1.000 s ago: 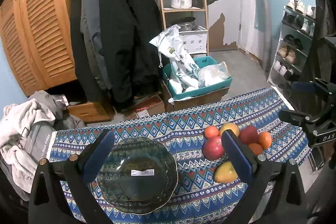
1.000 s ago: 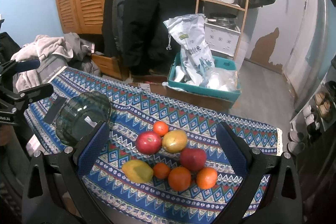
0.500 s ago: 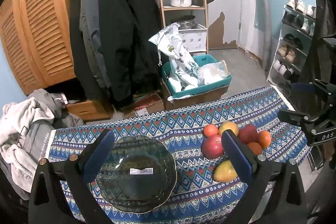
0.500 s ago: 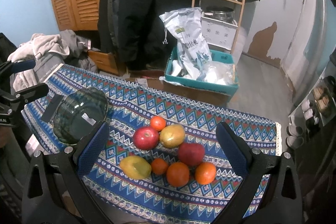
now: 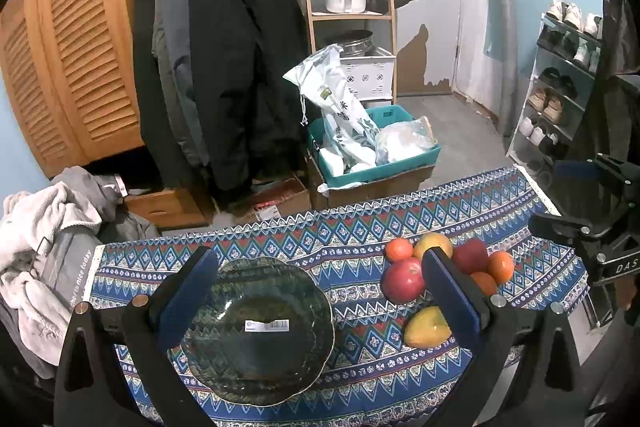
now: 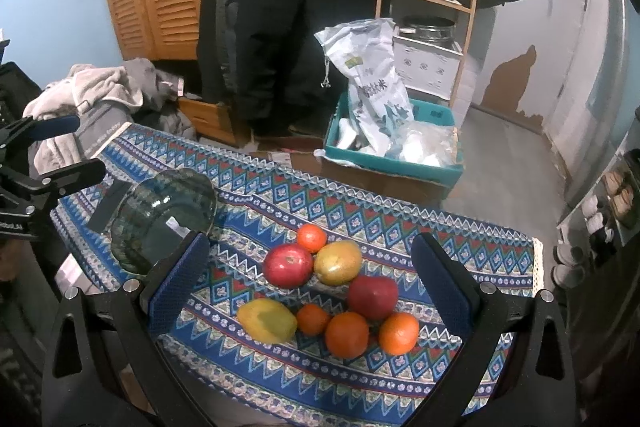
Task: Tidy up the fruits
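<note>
**Left wrist view.** Left gripper [image 5: 320, 297]: jaws spread wide, grasping nothing, held above the table [image 5: 520, 203].
- Glass bowl [image 5: 260, 331]: empty, with a white label on its base. It sits between the jaws, a little toward the 7 o'clock side.
- Fruit pile: outside the right-hand jaw, at about 3 o'clock. It holds a red apple [image 5: 403, 279], a small orange [image 5: 398, 249], a mango [image 5: 434, 241] partly hidden by the jaw, a second apple [image 5: 471, 254], two more oranges, and a yellow mango [image 5: 427, 326] nearest the table's near edge.
- Right gripper [image 5: 588, 199]: in view at the frame's 3 o'clock edge, open.

**Right wrist view.** Right gripper [image 6: 308, 275]: jaws released and empty, above the table.
- Fruit pile: directly between the jaws, running from centre down to 5 o'clock. The red apple [image 6: 288, 265] and the mango [image 6: 338, 263] touch each other, with the small orange [image 6: 311, 238] just behind them. Second apple [image 6: 372, 297]. Three oranges in a row [image 6: 346, 334]. The yellow mango [image 6: 267, 319] has its long axis running roughly 10 to 4 o'clock.
- Glass bowl [image 6: 164, 215]: at 10 o'clock, outside the left-hand jaw.
- Left gripper [image 6: 52, 147]: at 9 o'clock, open.

**Assessment.** The right gripper is much nearer the fruit and the left is nearer the bowl. The right gripper is probably better placed to pick a fruit and carry it toward 10 o'clock into the bowl. The yellow mango would need the jaws across its short axis.
</note>
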